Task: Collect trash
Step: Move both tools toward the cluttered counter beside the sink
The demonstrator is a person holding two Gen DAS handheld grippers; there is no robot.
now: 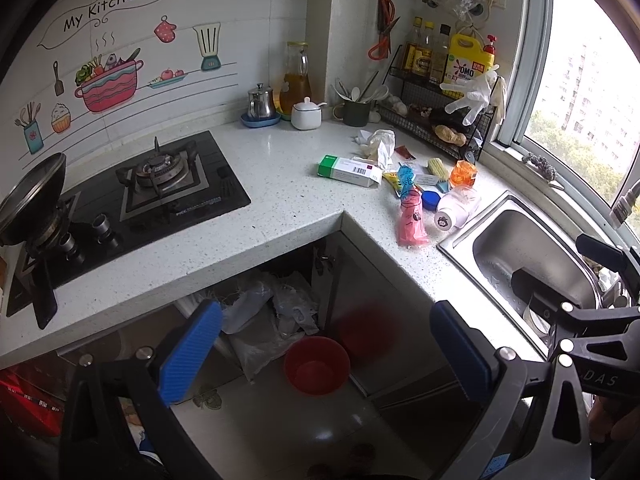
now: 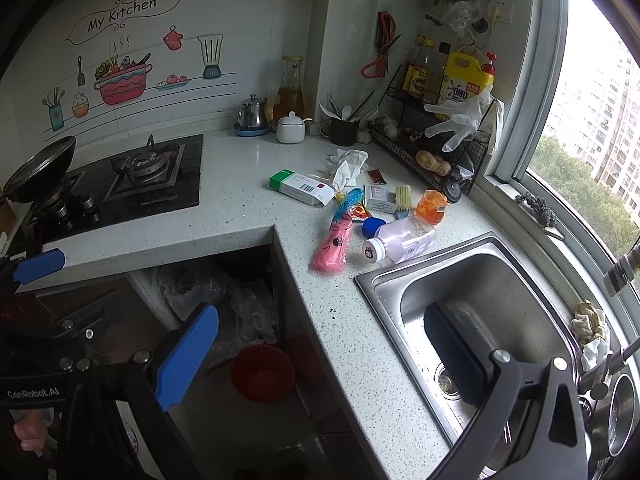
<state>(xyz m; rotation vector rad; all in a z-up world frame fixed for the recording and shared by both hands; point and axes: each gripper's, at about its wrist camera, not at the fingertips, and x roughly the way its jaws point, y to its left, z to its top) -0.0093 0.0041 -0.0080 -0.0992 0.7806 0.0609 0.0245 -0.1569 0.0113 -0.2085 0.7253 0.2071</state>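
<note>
Near the bench's back edge beside the steel sink, the trash lies heaped: a pink plastic wrapper, a toppled clear bottle, a green-and-white carton. Both the left claw and the right claw gape wide, holding nothing. Collection seems unstarted; next, reach forward to the nearest piece.

Trash scattered on the speckled countertop beside the sink

A green-and-white carton is laid flat; behind it crumpled white tissue is seen. A pink-and-blue wrapper is stretched toward the counter edge, with a toppled white bottle, a blue cap and an orange packet just beside it.
</note>
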